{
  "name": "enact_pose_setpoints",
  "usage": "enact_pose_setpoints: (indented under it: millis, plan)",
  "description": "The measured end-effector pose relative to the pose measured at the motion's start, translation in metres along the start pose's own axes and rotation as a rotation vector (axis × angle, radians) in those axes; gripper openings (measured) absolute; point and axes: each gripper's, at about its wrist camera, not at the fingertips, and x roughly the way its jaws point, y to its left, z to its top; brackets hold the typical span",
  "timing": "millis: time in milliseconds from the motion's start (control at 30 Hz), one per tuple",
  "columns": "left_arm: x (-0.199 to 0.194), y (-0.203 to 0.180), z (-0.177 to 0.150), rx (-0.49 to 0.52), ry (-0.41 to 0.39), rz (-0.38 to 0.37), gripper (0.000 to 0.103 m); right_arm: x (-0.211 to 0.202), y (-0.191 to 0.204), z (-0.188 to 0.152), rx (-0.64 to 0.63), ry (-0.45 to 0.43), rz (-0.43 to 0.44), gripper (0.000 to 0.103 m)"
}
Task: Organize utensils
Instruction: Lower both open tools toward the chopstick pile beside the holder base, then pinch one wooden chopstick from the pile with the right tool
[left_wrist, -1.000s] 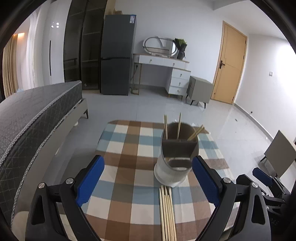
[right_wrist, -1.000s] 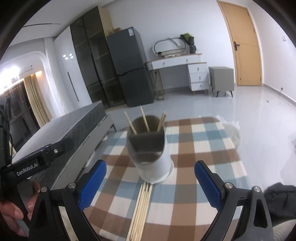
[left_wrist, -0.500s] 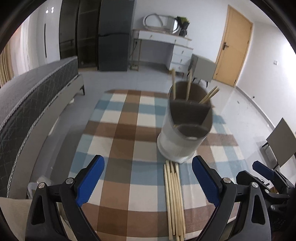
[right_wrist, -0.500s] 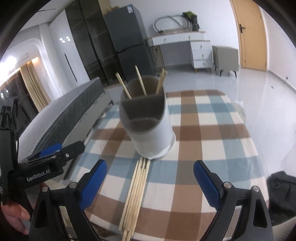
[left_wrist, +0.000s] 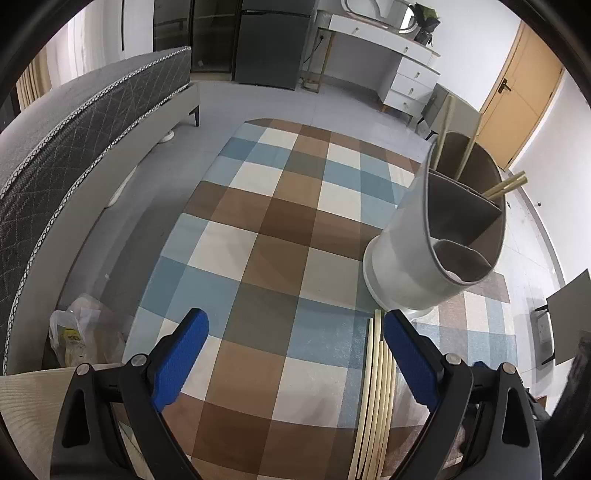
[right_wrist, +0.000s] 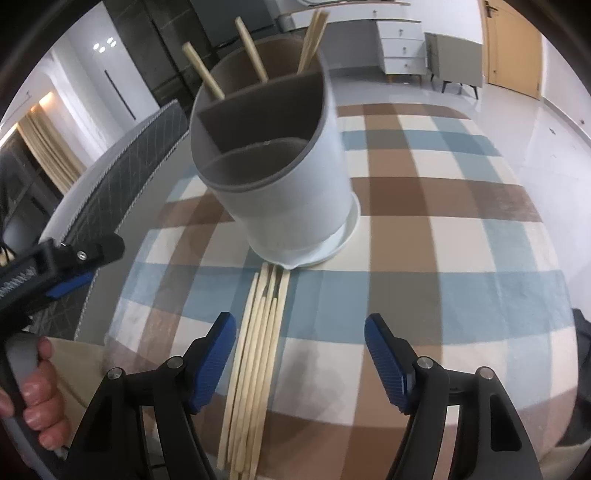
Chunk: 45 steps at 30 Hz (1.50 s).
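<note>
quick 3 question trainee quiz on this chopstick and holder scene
1. True or false: the chopsticks on the tablecloth lie in a loose bundle in front of the utensil holder.
2. Which of the holder's compartments holds chopsticks: A the near one, B the far one?
3. Fill in: the right gripper has ____ between its closing jaws.

Key: 1 true; 2 B; 3 nothing, the bundle lies just outside its left finger.

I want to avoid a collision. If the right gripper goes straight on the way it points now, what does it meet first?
Probably the loose chopsticks lying on the checked tablecloth. The right gripper, its jaws closing with nothing pressed between them, points down at them. The holder stands farther ahead. Depth is unclear.
</note>
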Motion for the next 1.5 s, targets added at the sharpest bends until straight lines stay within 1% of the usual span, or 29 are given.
enact_pose_setpoints:
  millis: [33,133,167,200,233,300,400,467,567,667,733,767,833,900,1067,1200,1300,1500]
  plan:
    - [0.001,0.000,0.001,0.001,0.003,0.001,0.093,0.005,0.002,0.001,-0.009,0.006,-0.008,0.066]
    - [0.004,0.004,0.004,-0.014,0.019,-0.003,0.093,0.023,0.004,0.005,0.003,0.030,-0.031,0.064]
    - [0.006,0.007,0.005,-0.029,0.042,-0.017,0.093,0.029,0.003,0.006,0.013,0.037,-0.035,0.062]
    - [0.008,0.009,0.007,-0.043,0.055,-0.029,0.093,0.034,0.003,0.007,0.019,0.043,-0.039,0.057]
    - [0.009,0.012,0.009,-0.057,0.059,-0.028,0.093,0.038,0.004,0.008,0.021,0.048,-0.043,0.053]
    - [0.010,0.019,0.012,-0.080,0.059,-0.015,0.093,0.044,0.006,0.009,0.014,0.053,-0.048,0.052]
    - [0.013,0.025,0.014,-0.110,0.069,-0.015,0.093,0.051,0.011,0.011,-0.001,0.052,-0.060,0.049]
    - [0.016,0.027,0.014,-0.112,0.079,-0.006,0.093,0.057,0.013,0.012,-0.005,0.055,-0.068,0.049]
    - [0.020,0.029,0.014,-0.118,0.092,-0.001,0.093,0.066,0.020,0.015,-0.043,0.060,-0.107,0.046]
    - [0.021,0.031,0.015,-0.117,0.091,0.007,0.093,0.068,0.031,0.014,-0.110,0.044,-0.174,0.035]
    - [0.022,0.032,0.015,-0.114,0.089,0.016,0.093,0.070,0.034,0.012,-0.144,0.041,-0.217,0.018]
    - [0.022,0.032,0.014,-0.111,0.089,0.021,0.093,0.070,0.035,0.011,-0.161,0.041,-0.222,0.016]
    - [0.023,0.032,0.014,-0.106,0.090,0.025,0.093,0.070,0.034,0.009,-0.161,0.050,-0.213,0.008]
    - [0.022,0.032,0.015,-0.100,0.086,0.028,0.093,0.069,0.032,0.007,-0.164,0.057,-0.209,0.007]
    - [0.023,0.029,0.014,-0.089,0.083,0.037,0.093,0.062,0.018,-0.001,-0.166,0.079,-0.183,0.006]
    - [0.021,0.024,0.014,-0.083,0.077,0.037,0.093,0.052,0.004,-0.007,-0.122,0.117,-0.121,0.007]
    - [0.020,0.020,0.013,-0.076,0.078,0.028,0.093,0.046,-0.003,-0.014,-0.110,0.137,-0.091,0.009]
    - [0.018,0.020,0.012,-0.078,0.081,0.026,0.093,0.046,0.001,-0.013,-0.131,0.157,-0.107,0.010]
